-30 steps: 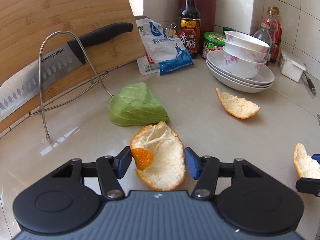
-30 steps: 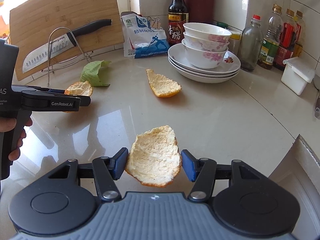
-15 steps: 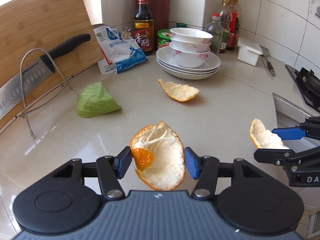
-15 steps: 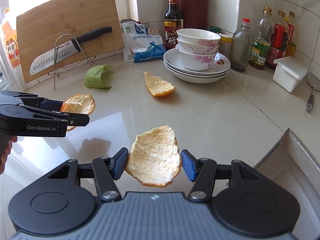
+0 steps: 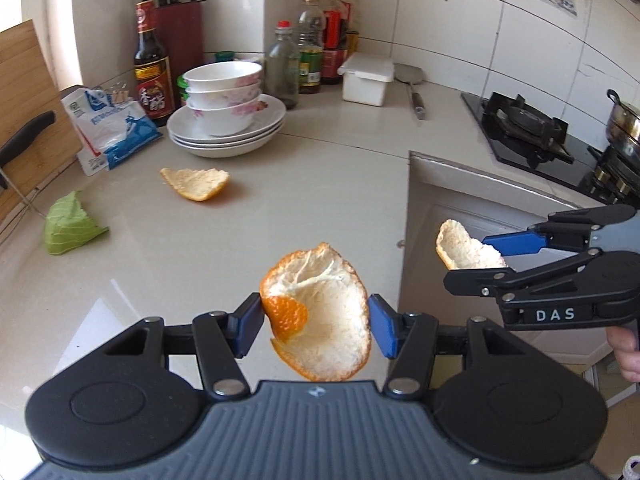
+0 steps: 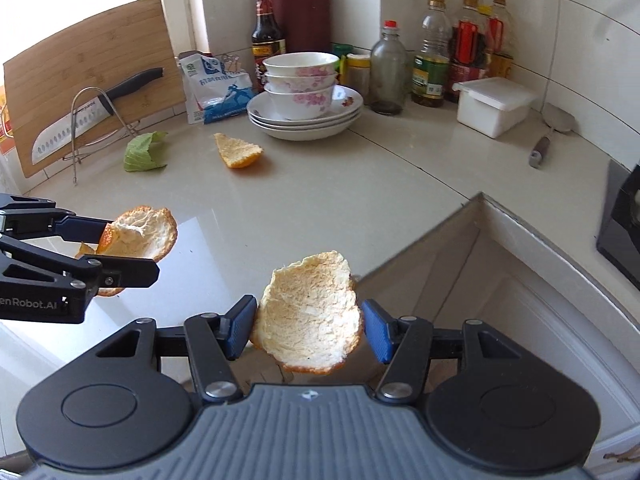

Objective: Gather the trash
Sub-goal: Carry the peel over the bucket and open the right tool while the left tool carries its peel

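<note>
On the far left of the surface (image 6: 360,184), a cabbage leaf (image 6: 145,151) and one orange peel (image 6: 238,151) remain uncollected. Left claw (image 5: 316,326) pinches a curled peel (image 5: 320,316); right claw (image 6: 309,326) pinches a paler peel (image 6: 310,312), both lifted clear near the surface's edge. No bin is visible. Judged status: two pieces in transit, two left to gather

On the table (image 6: 360,200) a loose peel (image 6: 238,151) lies between the cabbage leaf (image 6: 144,152) to its left and the stacked bowls (image 6: 300,80) behind it to the right.
</note>
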A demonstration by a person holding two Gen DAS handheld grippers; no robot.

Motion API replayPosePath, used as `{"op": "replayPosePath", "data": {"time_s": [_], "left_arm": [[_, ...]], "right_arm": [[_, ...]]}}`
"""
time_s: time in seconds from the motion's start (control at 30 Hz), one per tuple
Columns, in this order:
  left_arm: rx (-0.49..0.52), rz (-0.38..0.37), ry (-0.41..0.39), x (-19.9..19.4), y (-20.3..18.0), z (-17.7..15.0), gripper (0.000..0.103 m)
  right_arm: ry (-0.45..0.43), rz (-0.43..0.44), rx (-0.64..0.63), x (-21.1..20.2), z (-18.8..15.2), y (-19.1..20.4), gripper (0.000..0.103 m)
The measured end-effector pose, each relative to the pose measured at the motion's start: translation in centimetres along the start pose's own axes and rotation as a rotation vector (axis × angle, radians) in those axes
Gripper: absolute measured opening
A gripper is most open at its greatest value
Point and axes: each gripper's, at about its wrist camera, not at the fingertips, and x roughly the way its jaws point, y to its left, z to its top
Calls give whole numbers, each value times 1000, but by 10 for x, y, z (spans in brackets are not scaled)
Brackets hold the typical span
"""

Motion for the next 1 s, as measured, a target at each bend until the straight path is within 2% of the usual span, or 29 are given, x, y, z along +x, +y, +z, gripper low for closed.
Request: {"op": "replayPosePath", "data": {"time_s": [0.2,0.43,0.47,0.5,0.57,0.77,1.0], "left_arm": [[52,-69,6,2,-37,1,56],[99,-99,25,9,-66,0,56],[103,-104,29,10,-68,0,56],[107,-107,32,10,-71,0,56],[123,-112,36,13,-76,0,56],[151,-140,48,24,-89,-1,56],[180,-173,66,41,-111,-6,56]], "right_arm": [[82,-75,81,7,-46,-39,63],[182,-124,173,53,-95,-74,65],[191,-131,175,59,-100,-77,69],[201,-138,177,64,-103,-79,76],[214,-149,193,72,-110,-85,83],[213,-153,217,67,-117,-92,87],[191,-161,218,34,-118,-93,92]]}}
